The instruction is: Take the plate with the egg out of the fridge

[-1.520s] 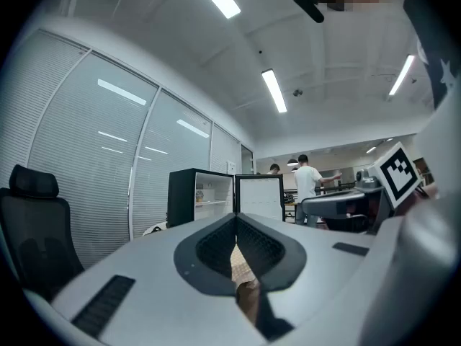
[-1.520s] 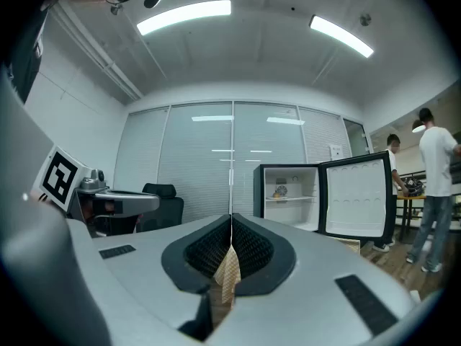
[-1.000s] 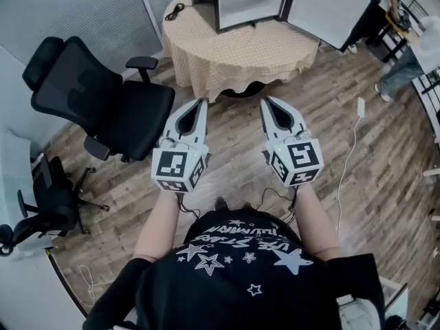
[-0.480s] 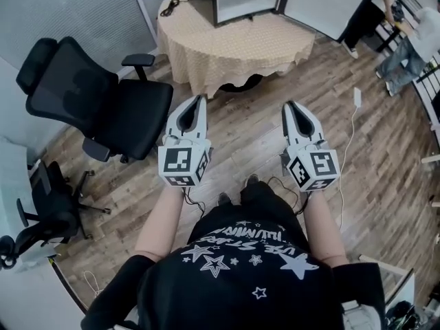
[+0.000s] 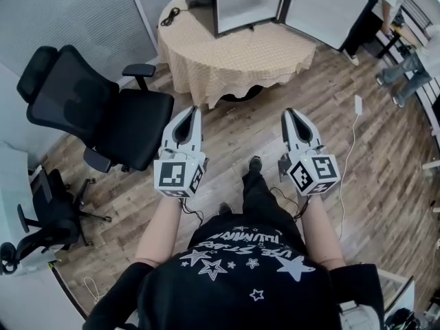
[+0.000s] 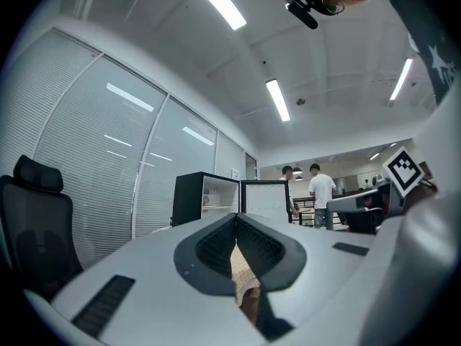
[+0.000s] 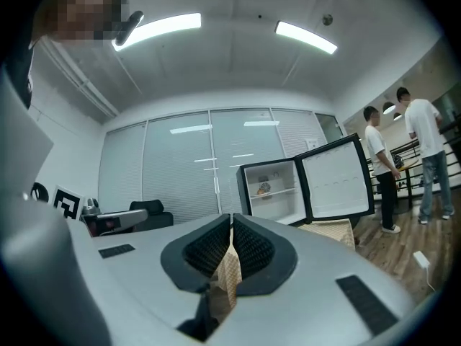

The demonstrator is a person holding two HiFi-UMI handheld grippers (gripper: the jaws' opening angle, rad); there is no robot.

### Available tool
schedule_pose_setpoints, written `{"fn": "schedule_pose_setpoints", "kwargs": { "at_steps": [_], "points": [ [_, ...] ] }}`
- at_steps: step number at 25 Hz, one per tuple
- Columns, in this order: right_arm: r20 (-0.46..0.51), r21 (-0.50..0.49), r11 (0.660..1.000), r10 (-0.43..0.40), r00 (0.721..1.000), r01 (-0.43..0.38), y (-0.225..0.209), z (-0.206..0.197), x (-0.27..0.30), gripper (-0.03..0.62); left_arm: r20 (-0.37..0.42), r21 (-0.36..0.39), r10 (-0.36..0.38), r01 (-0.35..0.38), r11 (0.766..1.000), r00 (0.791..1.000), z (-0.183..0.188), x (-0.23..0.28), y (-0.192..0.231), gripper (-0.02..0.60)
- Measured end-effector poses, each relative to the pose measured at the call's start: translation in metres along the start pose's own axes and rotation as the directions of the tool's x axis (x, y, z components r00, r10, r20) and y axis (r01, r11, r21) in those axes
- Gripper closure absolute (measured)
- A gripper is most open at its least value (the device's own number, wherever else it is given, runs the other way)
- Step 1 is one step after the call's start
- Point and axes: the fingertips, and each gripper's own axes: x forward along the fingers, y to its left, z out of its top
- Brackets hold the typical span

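Both grippers are sitting lower in the head view than a second ago, and the right gripper (image 5: 293, 113) is standing further toward the right edge, so the gap between the two is wider. One shoe (image 5: 255, 162) is now showing between them at the middle of the frame, where only floor showed before.

Two grippers are pointing toward the top of the frame. The left gripper (image 5: 195, 109) is keeping its jaws pressed together with nothing between them, and the right gripper is doing the same: its pads are meeting at the tips and holding nothing.

One fridge (image 5: 247, 2) is standing at the top centre on one round table (image 5: 234, 53) under a checked cloth. Its one door (image 5: 323, 9) is hanging open toward the upper right. The plate with the egg (image 7: 264, 187) is resting on the upper shelf inside the fridge, small and hard to make out, well apart from both grippers.

Two black office chairs are standing on the left: the larger chair (image 5: 103, 108) at the left middle and the smaller chair (image 5: 48, 212) at the lower left. Two people are standing at the upper right, one person (image 5: 375, 12) just beside the door and the other person (image 5: 412, 67) near the right edge. One white charger (image 5: 359, 104) is lying on the wooden floor to the right.
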Motion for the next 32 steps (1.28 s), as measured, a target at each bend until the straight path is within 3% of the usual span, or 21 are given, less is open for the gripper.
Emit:
{"fn": "schedule_pose_setpoints", "kwargs": {
  "at_steps": [6,10,17,22,28,32],
  "points": [
    [0.010,0.018,1.000,0.012,1.000,-0.012,-0.034,0.004,0.043,0.565,-0.004,0.015,0.036,-0.036,0.999,0.999,-0.001,0.044,0.016,0.574],
    [-0.001,0.049,0.999,0.001,1.000,0.000,-0.068,-0.003,0.066,0.565,-0.047,0.015,0.009,-0.009,1.000,0.999,-0.018,0.076,0.009,0.574],
    [-0.029,0.148,0.989,0.032,0.999,-0.027,-0.122,-0.011,0.136,0.565,-0.065,0.035,0.026,-0.024,0.999,0.998,-0.031,0.159,0.018,0.574],
    [-0.052,0.155,0.985,0.079,0.995,-0.070,-0.159,-0.009,0.192,0.565,-0.072,0.040,0.075,-0.072,0.997,0.995,-0.037,0.221,0.029,0.574],
    [-0.019,0.294,0.947,0.141,0.990,-0.129,-0.196,0.004,0.253,0.565,-0.064,0.051,0.129,-0.126,0.991,0.990,-0.036,0.277,0.042,0.574],
    [-0.033,0.297,0.942,0.172,0.985,-0.154,-0.210,0.005,0.290,0.565,-0.056,0.051,0.180,-0.177,0.983,0.982,-0.037,0.304,0.054,0.574]
  ]
}}
